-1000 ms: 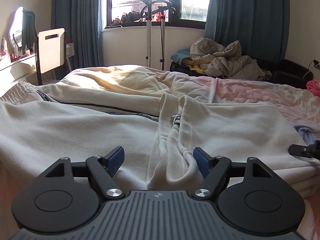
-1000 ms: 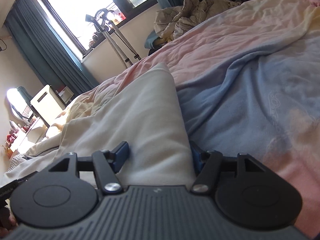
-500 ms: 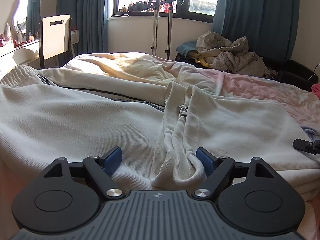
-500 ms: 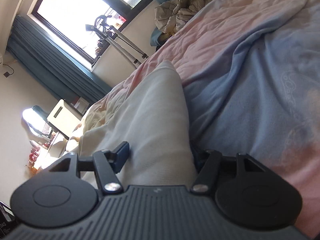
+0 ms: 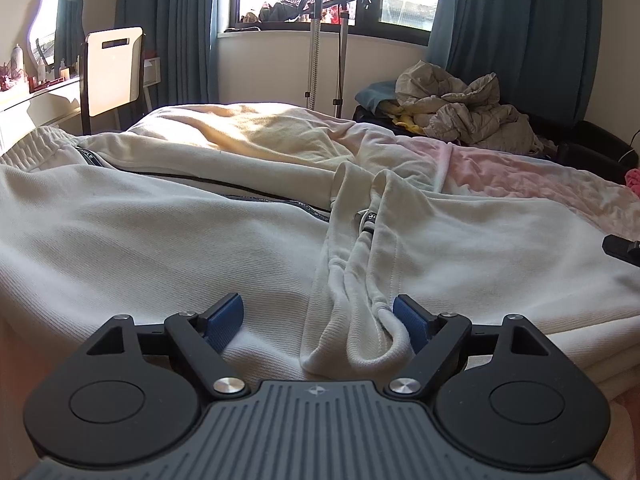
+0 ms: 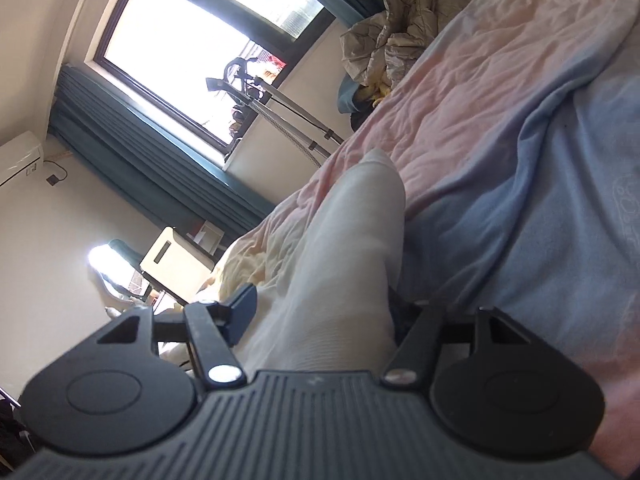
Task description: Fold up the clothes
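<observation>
A cream zip-up hooded jacket (image 5: pixel 152 240) lies spread on the bed, its zipper and collar folds running toward me. My left gripper (image 5: pixel 320 322) is open, its blue pads on either side of the bunched collar edge (image 5: pixel 356 344). My right gripper (image 6: pixel 320 312) is open and tilted, with a cream sleeve or side panel (image 6: pixel 344 264) of the jacket lying between its fingers. The tip of the right gripper shows at the right edge of the left wrist view (image 5: pixel 624 246).
A pink and blue blanket (image 6: pixel 520 184) covers the bed. A pile of grey clothes (image 5: pixel 460 112) lies behind the bed. A garment steamer stand (image 5: pixel 324 40) is at the window, and a chair (image 5: pixel 114 72) and dresser stand at left.
My right gripper has rolled over to a steeper tilt with the cream fabric still between its fingers. My left gripper has risen slightly and stays open around the collar fold.
</observation>
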The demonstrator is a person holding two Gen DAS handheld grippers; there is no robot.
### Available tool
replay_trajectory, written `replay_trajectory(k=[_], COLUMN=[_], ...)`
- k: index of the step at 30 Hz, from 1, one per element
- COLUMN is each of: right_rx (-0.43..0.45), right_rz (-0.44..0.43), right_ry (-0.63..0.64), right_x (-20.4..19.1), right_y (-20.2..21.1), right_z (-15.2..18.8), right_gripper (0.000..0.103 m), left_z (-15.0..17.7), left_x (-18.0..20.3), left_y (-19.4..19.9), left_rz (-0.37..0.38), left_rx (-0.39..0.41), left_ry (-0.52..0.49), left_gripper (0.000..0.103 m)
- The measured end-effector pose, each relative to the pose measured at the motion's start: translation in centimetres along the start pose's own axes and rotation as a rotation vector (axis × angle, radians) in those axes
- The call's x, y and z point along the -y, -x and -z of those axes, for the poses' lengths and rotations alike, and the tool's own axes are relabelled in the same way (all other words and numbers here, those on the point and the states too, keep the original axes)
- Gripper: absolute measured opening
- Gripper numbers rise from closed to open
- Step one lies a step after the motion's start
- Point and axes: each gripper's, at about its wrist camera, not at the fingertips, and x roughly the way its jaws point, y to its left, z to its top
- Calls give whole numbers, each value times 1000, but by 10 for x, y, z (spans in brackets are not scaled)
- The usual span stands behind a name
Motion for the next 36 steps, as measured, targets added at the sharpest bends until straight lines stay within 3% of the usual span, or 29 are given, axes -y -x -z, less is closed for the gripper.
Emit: replay_trajectory(k=[3, 5, 10, 14, 16, 17, 21, 28, 32, 36], right_rx=[-33, -31, 47, 13, -2, -10, 25, 114, 177, 252], right_rz=[55, 49, -149, -72, -18, 9, 48, 26, 13, 1], right_ry=[-24, -10, -18, -25, -49, -62, 52, 60, 104, 120], right_x=[12, 5, -12, -6, 3, 8, -17, -41, -55, -62], right_y=[-6, -4, 11, 5, 1, -1, 4, 25, 45, 66], right_z=[4, 4, -3, -1, 2, 3, 0, -16, -27, -45], right_gripper=[58, 60, 66, 67, 54, 39, 22, 17, 16, 16], left_z=[1, 1, 1, 1, 2, 2, 3, -2, -25, -40], left_x=[0, 0, 0, 1, 1, 1, 3, 11, 25, 54], left_y=[0, -1, -1, -1, 0, 1, 7, 46, 62, 47], left_rz=[-3, -4, -8, -6, -4, -3, 22, 60, 8, -47], left_rx=[1, -1, -1, 3, 7, 8, 11, 104, 203, 179], left_ry=[-4, -1, -1, -1, -4, -3, -9, -20, -21, -57], left_gripper=[86, 86, 86, 86, 86, 86, 85, 85, 85, 86])
